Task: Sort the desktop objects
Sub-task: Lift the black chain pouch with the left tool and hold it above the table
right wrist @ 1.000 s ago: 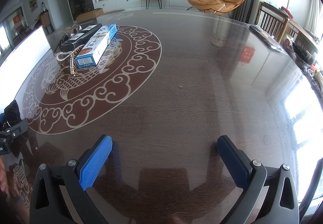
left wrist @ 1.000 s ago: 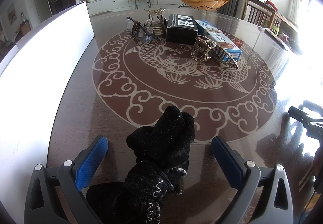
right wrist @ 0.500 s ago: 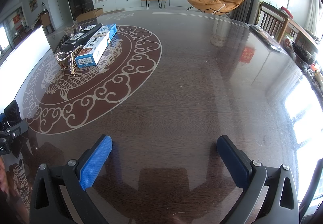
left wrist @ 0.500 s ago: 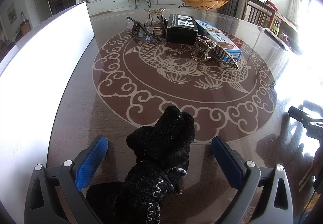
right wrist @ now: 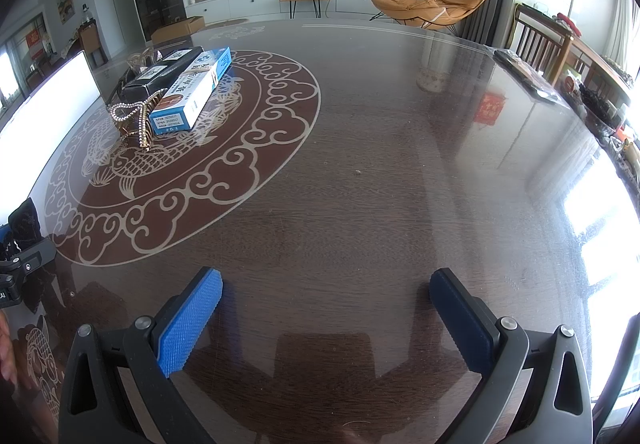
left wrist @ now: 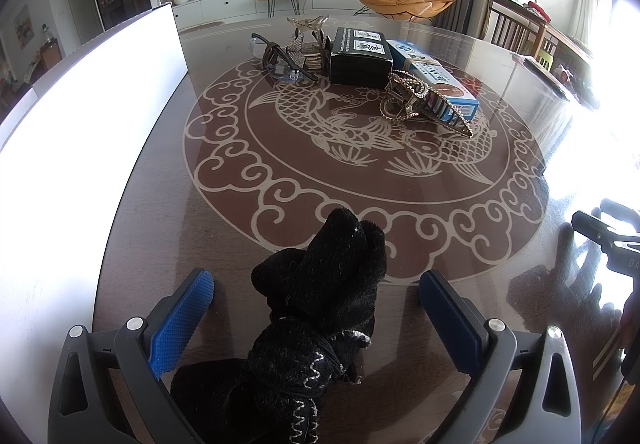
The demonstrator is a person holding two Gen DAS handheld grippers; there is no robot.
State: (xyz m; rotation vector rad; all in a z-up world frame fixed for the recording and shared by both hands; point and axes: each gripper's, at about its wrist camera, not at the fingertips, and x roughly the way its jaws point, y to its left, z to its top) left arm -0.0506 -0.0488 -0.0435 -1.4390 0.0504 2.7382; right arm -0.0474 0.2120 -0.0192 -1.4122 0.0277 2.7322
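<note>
While the black glove (left wrist: 320, 308) lies between its spread fingers, the left gripper (left wrist: 316, 300) seems poised to grab. At three o'clock, the right gripper (right wrist: 326, 308) waits, jaws apart and empty.

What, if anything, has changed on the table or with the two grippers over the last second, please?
Nothing has visibly changed. The left gripper stays open around the black fuzzy glove without closing on it, the right gripper stays open over bare table, and the black box, blue box and beaded jewellery lie where they were.
</note>
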